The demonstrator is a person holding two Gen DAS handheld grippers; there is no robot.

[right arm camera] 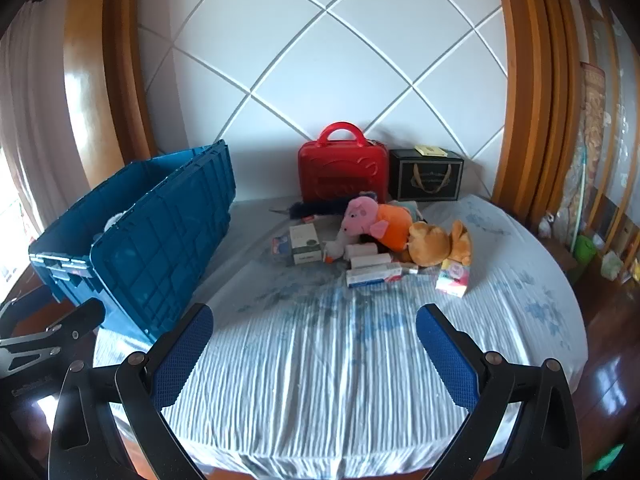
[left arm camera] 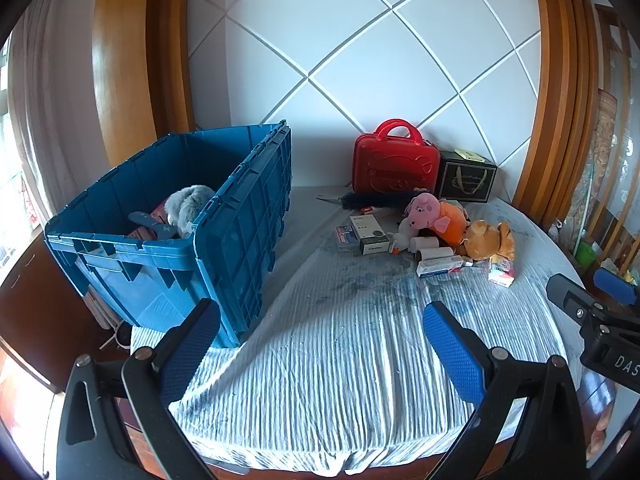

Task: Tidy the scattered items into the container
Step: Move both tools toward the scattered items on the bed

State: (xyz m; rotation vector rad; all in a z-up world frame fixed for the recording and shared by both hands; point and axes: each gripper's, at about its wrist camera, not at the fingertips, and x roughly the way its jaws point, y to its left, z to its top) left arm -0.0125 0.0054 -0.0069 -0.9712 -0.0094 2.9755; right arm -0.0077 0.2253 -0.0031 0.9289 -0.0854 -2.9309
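A blue plastic crate (left arm camera: 240, 216) (right arm camera: 160, 232) stands at the left of the table, with a grey plush (left arm camera: 188, 204) and other items inside. A heap of scattered items lies at the far middle: a pink pig plush (left arm camera: 436, 216) (right arm camera: 372, 220), a tan bear plush (left arm camera: 488, 240) (right arm camera: 436, 244), small boxes (left arm camera: 368, 234) (right arm camera: 306, 246), a toothpaste box (right arm camera: 372, 274) and white rolls. My left gripper (left arm camera: 320, 336) is open and empty above the near cloth. My right gripper (right arm camera: 316, 340) is open and empty, also near. It shows at the left wrist view's right edge (left arm camera: 588, 300).
A red case (left arm camera: 394, 160) (right arm camera: 342, 168) and a black gift box (left arm camera: 466, 178) (right arm camera: 428, 176) stand against the tiled back wall. A striped cloth (left arm camera: 340, 360) covers the round table. A small carton (right arm camera: 452, 280) lies right of the heap.
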